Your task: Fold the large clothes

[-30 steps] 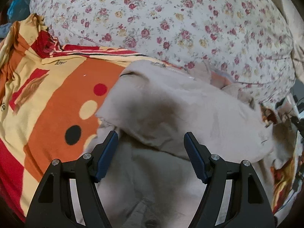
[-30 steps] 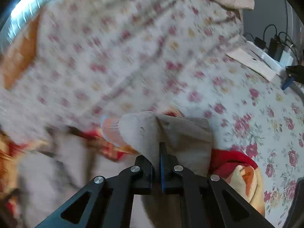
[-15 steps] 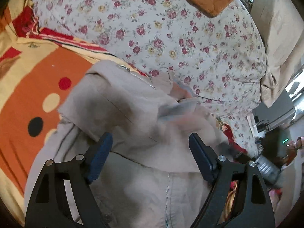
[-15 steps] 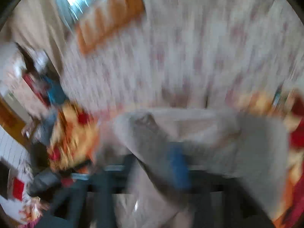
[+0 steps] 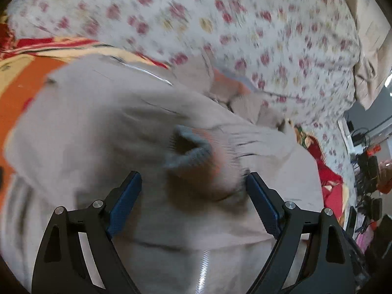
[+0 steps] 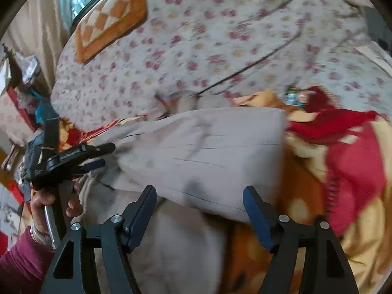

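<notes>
Bedding fills both views: a white floral quilt [image 5: 257, 24] is bunched at the back, and an orange, red and cream patterned blanket [image 6: 348, 171] is spread beneath the clothing. An orange checked cushion [image 6: 110, 17] is seen on the quilt near a window in the right wrist view. A beige zip jacket [image 5: 122, 134] is laid on the blanket, with one part folded over the body [image 6: 208, 152]; its ribbed grey-edged cuff [image 5: 188, 149] is seen lying on top, just ahead of the left gripper [image 5: 193, 183]. A silver zipper [image 5: 203, 264] is visible low in the left wrist view. The left gripper is held released, its blue pads wide apart above the fabric, nothing pinched between them; its jaws have just been narrowing slightly. The right gripper [image 6: 199, 198] is likewise released, its jaws just having been opening, with the folded edge of the jacket lying free ahead of them. In the right wrist view the left gripper [image 6: 98, 156] is seen at the jacket's left side, grasped by a hand [image 6: 49, 203] in a maroon sleeve [image 6: 19, 262]. Both views are blurred.
</notes>
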`<action>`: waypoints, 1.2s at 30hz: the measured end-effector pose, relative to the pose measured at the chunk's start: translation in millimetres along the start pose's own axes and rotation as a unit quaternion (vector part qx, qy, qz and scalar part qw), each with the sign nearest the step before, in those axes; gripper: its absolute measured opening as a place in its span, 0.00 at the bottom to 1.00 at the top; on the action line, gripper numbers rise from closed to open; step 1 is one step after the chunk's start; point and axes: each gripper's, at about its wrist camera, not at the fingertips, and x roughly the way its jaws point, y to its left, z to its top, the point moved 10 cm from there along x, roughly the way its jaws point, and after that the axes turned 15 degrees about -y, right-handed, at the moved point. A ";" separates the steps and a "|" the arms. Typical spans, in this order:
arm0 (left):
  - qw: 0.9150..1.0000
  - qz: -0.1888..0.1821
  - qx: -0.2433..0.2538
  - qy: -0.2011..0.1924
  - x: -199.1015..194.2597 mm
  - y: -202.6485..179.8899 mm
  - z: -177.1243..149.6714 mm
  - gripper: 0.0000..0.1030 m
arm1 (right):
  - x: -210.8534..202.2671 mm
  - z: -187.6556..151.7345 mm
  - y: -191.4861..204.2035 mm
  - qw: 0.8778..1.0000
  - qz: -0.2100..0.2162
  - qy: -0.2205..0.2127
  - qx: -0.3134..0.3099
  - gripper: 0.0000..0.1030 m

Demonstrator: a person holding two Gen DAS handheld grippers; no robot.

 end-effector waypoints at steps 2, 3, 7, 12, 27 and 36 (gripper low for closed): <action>1.000 -0.002 0.018 0.001 6.7 -11.7 0.4 0.39 | -5.9 -1.7 -19.7 1.000 -0.015 -0.003 0.012 0.71; 1.000 -0.002 0.029 0.005 8.9 -17.7 2.1 0.33 | -7.3 -3.3 -27.3 1.000 -0.022 -0.002 0.017 0.71; 0.998 -0.032 0.038 -0.027 -21.1 -46.9 39.6 0.24 | -13.2 -10.4 -45.0 0.999 -0.042 0.002 0.022 0.71; 0.992 -0.056 0.039 -0.111 -89.0 -67.3 111.8 0.23 | -5.4 -22.1 -39.2 0.999 -0.043 0.009 0.006 0.80; 0.987 -0.027 0.051 -0.150 -140.2 -33.3 141.6 0.23 | 70.9 -0.2 -11.5 0.997 -0.050 -0.017 0.051 0.84; 0.990 -0.038 0.055 -0.126 -119.0 -25.1 114.7 0.23 | 17.2 40.6 -71.1 0.965 -0.246 -0.094 -0.014 0.66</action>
